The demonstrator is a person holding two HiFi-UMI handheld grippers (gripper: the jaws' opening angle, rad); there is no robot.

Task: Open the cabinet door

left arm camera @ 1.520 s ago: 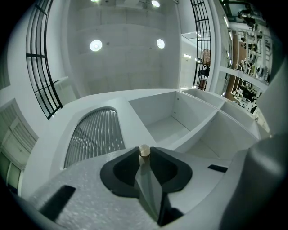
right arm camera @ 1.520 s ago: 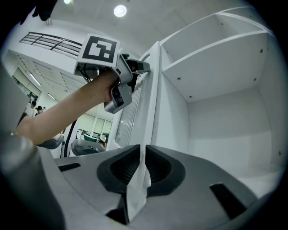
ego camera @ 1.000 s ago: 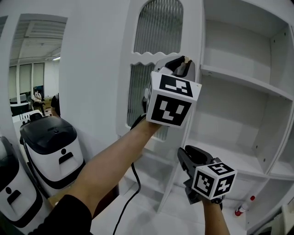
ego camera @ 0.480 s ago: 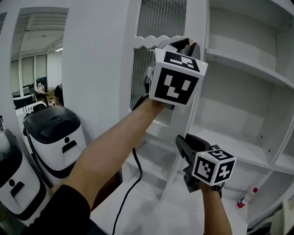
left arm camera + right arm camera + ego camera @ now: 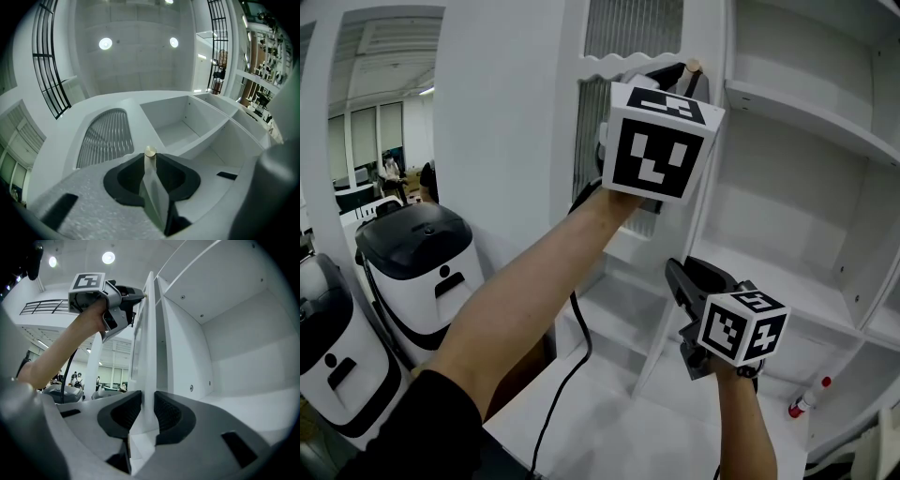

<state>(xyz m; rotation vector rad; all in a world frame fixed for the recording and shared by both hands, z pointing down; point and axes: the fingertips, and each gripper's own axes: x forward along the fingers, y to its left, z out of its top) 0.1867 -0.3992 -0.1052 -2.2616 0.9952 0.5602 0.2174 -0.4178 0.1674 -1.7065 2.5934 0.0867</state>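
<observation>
L tool point(image 5: 680, 71) clamping cabinet door point(image 5: 694, 197) edge by knob point(image 5: 150, 151); R tool point(image 5: 144, 412) pinching same edge lower down; shelves point(image 5: 806, 117) showing beside.

Head view: the marker cube point(image 5: 654, 141) hides most of the left gripper point(image 5: 680, 73) clamping the knob point(image 5: 694, 67). The cabinet door point(image 5: 628, 37) is cut off at the top edge. The bottle point(image 5: 807, 401) is partly hidden by cabinet framing. The distant people point(image 5: 392, 167) are too small to make out.

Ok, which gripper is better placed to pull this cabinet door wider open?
Left, probably. The left gripper is closed on the knob at the free edge of the door, a pulling point. The right gripper has the bare edge between its jaws lower down.
</observation>
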